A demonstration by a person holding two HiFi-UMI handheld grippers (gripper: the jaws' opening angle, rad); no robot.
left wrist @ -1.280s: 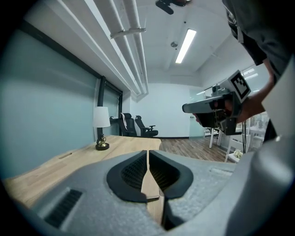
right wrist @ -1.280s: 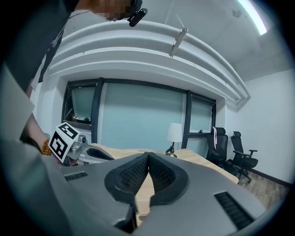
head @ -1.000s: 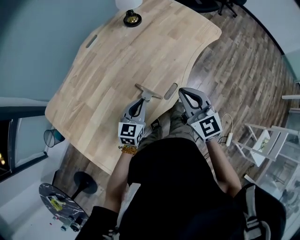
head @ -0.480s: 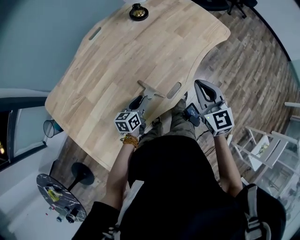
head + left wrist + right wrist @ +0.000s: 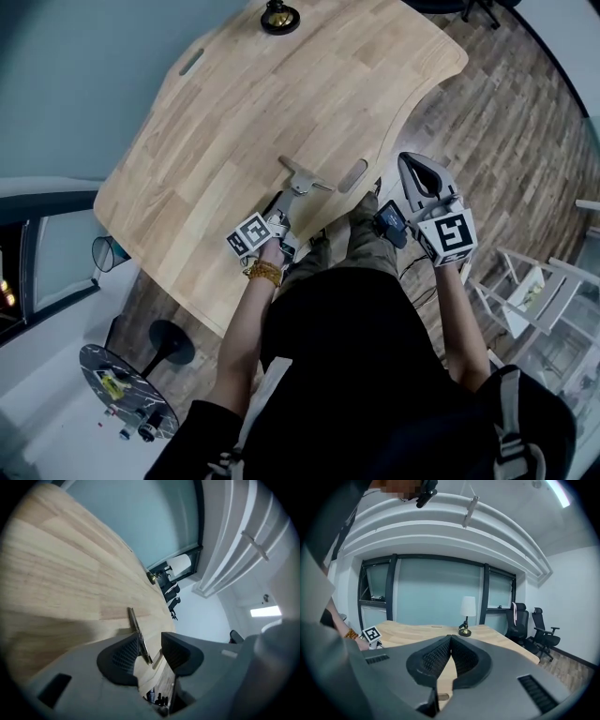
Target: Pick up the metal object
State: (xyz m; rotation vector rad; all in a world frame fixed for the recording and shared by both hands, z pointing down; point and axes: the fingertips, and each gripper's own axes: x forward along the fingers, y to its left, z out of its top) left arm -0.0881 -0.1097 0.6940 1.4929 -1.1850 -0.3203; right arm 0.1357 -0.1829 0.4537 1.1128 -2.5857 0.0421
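the worktop [image 5: 234,131] is pale matt wood with visible grain. the metal object [image 5: 302,178] looks dull grey. the lamp base [image 5: 279,17] is glossy, brass-coloured. the floor [image 5: 487,122] is darker wood.

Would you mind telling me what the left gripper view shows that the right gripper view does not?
Only the left gripper view: the metal object standing between the jaws of the left gripper, which are opening.
Only the right gripper view: the right gripper with its jaws together on nothing, and the left gripper's marker cube.
Both: the wooden table and the lamp at its far end.
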